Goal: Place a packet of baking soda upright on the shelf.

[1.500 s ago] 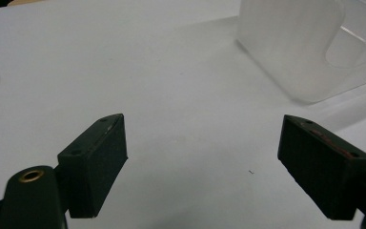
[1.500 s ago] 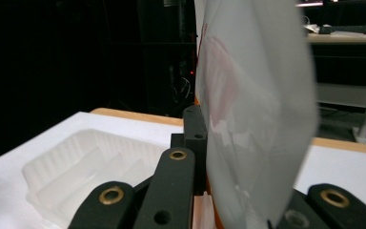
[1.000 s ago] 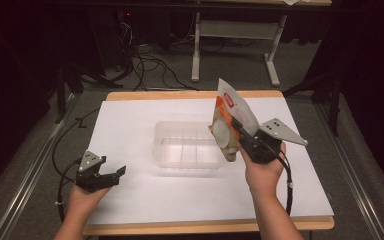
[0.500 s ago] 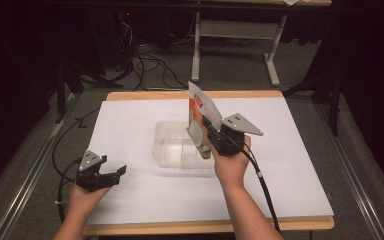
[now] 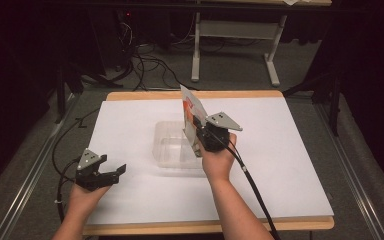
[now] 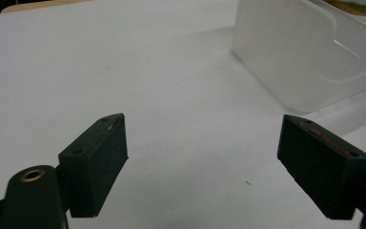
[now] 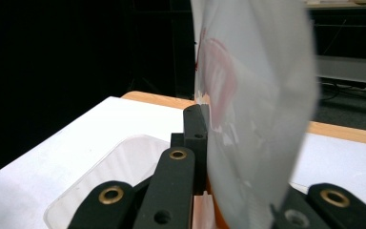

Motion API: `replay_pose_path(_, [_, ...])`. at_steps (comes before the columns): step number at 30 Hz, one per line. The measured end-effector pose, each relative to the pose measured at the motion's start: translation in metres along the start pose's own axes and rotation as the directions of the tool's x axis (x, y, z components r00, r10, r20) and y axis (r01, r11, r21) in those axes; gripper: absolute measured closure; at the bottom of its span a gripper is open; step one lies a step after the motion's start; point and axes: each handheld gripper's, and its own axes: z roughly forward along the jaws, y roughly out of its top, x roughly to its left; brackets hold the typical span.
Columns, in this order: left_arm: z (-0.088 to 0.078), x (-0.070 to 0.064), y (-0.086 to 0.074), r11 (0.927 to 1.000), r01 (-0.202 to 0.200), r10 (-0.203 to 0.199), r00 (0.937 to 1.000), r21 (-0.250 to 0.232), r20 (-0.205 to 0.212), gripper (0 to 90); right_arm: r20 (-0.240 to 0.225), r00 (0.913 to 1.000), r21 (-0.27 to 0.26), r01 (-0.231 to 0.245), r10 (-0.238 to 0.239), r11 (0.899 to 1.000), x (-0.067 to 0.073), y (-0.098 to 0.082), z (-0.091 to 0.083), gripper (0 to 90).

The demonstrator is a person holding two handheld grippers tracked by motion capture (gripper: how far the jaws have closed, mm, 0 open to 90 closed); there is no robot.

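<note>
Item: one flat packet, white with red and orange print, held upright on edge in the right gripper, jaws closed on its lower part. In the right gripper view the packet rose straight up from between the closed jaws and bowed slightly to one side.

Handling, as judged: light, thin and flexible; the glossy face looked slippery. A grip near one end let the free end flex, so a hold closer to the middle, or flat across a sealed edge, seemed the firmer choice. Contents could not be told.

Item: one clear plastic tub, shallow, open-topped, directly under and just ahead of the right gripper. It appeared thin-walled and light, likely to slide on the worktop if knocked. The packet's lower edge hung over the tub's near-right part; whether it touched the rim could not be told.

Item: left gripper, resting low on the worktop, jaws wide apart and holding nothing. In the left gripper view the tub sat ahead and to the right of the jaws, well apart, with bare white surface between.

Room: broad clear surface lay to the right of the right gripper and ahead of the tub. The near edge of the worktop ran close behind the left gripper; the dark floor dropped away beyond every edge.
</note>
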Motion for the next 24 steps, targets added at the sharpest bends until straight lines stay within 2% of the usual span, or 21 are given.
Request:
replay_pose_path(12, [-0.001, -0.001, 0.000, 1.0000, 0.001, -0.001, 1.0000, -0.002, 0.000, 17.5, -0.009, 1.0000, -0.002, -0.004, 0.004, 1.000, 0.006, -0.002, 0.010, 90.0])
replay_pose_path(14, [-0.001, -0.001, 0.000, 1.0000, -0.001, 0.001, 1.0000, -0.002, 0.000, 17.5, -0.012, 0.9999, -0.006, 0.010, -0.010, 1.000, 0.008, 0.000, 0.011, 90.0])
replay_pose_path(24, [-0.002, 0.000, 0.000, 1.0000, 0.004, -0.004, 1.0000, -0.007, 0.003, 17.5, -0.025, 0.9995, -0.006, 0.020, -0.020, 1.000, 0.016, 0.002, 0.016, 90.0])
